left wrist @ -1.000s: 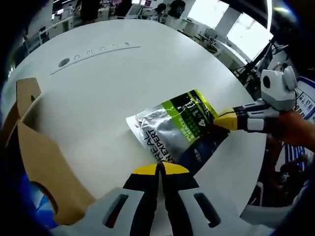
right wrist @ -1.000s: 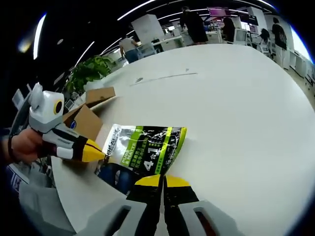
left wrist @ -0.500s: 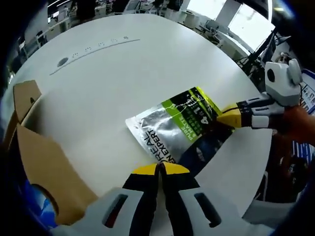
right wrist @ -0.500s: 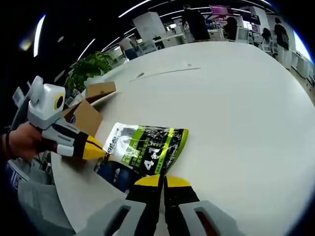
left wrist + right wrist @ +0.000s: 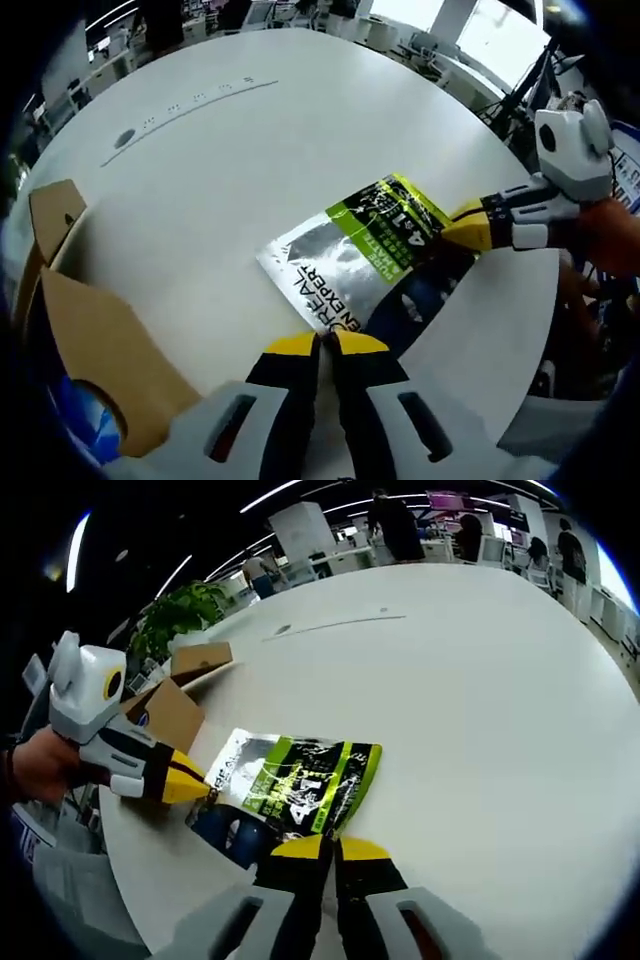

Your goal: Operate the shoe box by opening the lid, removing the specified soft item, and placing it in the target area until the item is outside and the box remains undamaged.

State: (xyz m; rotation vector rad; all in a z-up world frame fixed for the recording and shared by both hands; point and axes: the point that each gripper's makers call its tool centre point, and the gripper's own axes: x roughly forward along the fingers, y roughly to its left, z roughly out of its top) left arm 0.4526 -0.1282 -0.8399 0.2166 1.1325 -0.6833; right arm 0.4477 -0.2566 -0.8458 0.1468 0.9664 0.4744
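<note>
A soft green, silver and dark blue pouch lies on the round white table, outside the brown cardboard shoe box. My left gripper has its jaws almost together, pinching the pouch's near edge. My right gripper comes in from the right and is shut on the opposite edge. In the right gripper view the pouch looks slightly rumpled between my right gripper and my left gripper. The box stands behind the left gripper with its flap raised.
The table edge curves close behind both grippers. A grey strip with a round port crosses the far side of the table. A potted plant stands beyond the box. Desks and people are far off.
The pouch has stayed in place and looks a little more rumpled. The right gripper rose slightly at its edge. A thin slit now shows between each gripper's tips.
</note>
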